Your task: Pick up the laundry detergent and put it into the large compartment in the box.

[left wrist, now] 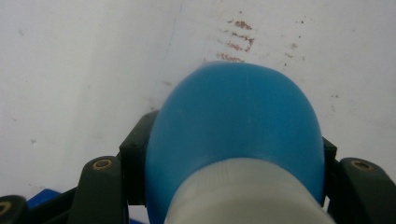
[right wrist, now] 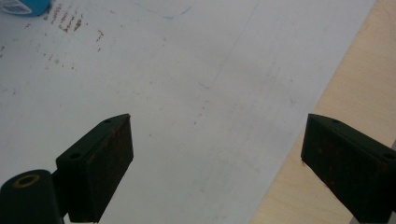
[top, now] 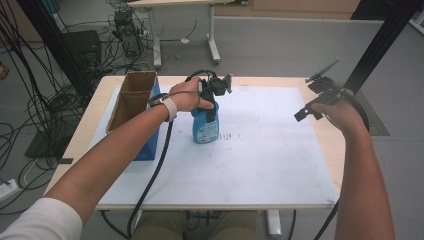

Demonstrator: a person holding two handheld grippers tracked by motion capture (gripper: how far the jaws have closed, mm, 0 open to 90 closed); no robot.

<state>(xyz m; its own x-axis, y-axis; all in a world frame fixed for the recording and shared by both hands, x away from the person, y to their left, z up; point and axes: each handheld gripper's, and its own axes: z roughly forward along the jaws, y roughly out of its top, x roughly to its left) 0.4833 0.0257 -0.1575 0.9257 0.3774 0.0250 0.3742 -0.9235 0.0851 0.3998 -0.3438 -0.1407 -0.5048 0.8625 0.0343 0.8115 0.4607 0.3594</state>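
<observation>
Black left tongs [top: 212,107] pinch a blue bottle [top: 205,127] at its shoulder, upright mid-sheet [top: 270,150] beside a box [top: 131,100]; smooth, stiff plastic, likely light, best held below the cap; right tongs [right wrist: 217,161] spread, empty

Grey floor [top: 280,45], tangled black cables [top: 30,115] at left, white-legged desk [top: 212,35] behind, black frame posts [top: 380,45], wooden table [top: 320,135].
</observation>
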